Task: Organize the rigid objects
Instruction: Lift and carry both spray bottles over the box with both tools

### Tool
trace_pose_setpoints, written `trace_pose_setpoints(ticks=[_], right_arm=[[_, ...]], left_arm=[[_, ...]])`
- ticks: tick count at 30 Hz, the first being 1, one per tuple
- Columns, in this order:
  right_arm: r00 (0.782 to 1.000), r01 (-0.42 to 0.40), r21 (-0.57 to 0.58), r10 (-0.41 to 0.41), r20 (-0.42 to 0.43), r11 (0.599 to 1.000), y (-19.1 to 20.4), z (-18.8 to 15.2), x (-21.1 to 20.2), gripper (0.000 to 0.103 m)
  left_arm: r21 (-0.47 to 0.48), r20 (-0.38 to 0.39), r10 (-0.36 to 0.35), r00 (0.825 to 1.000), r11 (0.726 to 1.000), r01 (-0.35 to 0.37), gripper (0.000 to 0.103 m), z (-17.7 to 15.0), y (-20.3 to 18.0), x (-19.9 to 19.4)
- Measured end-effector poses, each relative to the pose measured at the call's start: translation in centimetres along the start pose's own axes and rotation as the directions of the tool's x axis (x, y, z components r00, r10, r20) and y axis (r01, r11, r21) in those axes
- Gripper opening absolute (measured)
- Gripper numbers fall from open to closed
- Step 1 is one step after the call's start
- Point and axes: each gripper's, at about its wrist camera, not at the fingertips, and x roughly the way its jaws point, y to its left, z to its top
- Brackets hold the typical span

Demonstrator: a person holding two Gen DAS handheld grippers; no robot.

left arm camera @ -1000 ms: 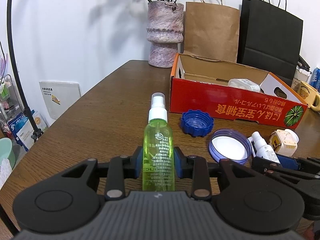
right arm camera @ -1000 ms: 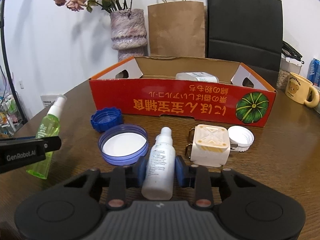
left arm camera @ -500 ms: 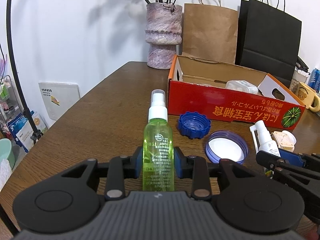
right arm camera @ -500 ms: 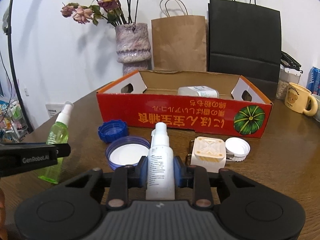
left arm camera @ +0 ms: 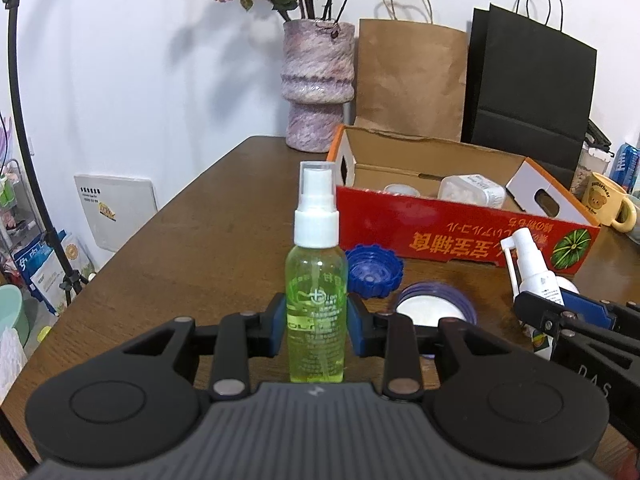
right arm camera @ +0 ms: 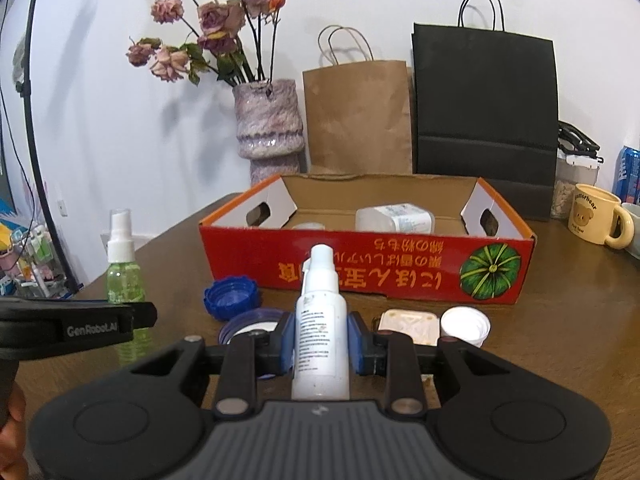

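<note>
We have the left tool point(left arm camera: 317, 330) closed on the green spray bottle point(left arm camera: 316, 300), its blue pads pressed against both sides of the lower body; the bottle stands upright with its white pump and clear cap on top. In the right wrist view the same bottle point(right arm camera: 122, 276) shows at the far left, behind the black bar of the left tool, at the left edge of the wooden worktop point(left arm camera: 192, 248).

Our right tool point(right arm camera: 320, 344) is clamped on the white spray bottle point(right arm camera: 320, 336), also upright, nozzle upward, gripped at mid-body between the blue pads. From the left wrist view this bottle point(left arm camera: 534, 276) appears at the right, its thin spout folded down along its left side.

On the worktop between the tools and the box lie a blue ridged cap point(right arm camera: 231, 297), a wide purple-rimmed lid point(left arm camera: 438, 312) with a white inside, a cream square piece point(right arm camera: 408, 322) and a small white cap point(right arm camera: 465, 325), all just near of the red cardboard box point(right arm camera: 360, 272). The box is open-topped, with a translucent white container point(right arm camera: 394, 218) lying inside toward its far wall.

Beyond the box stand a mottled purple vase point(right arm camera: 269, 128) with dried roses, a brown paper bag point(right arm camera: 356, 116) and a black paper bag point(right arm camera: 484, 116). A yellow mug point(right arm camera: 598, 220) sits at the far right
</note>
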Motion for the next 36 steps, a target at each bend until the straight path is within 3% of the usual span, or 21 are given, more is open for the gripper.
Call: trace_pose_setpoints(ticks=[20,36], right_arm=[[0.993,0.023,0.025,-0.026,0.112,0.999,-3.4,3.2,-0.9,0.027],[0.978,0.058,0.049,-0.067,0.199,0.997,-6.4,6.6,0.9,0.027]], left_arm=[[0.005,0.055,-0.029,0.998,1.000,0.028,0.032,4.0,-3.8,0.4],[-0.026,0.106,-0.042,0.993,0.999,0.045,0.032,7.8,-6.7,2.6]])
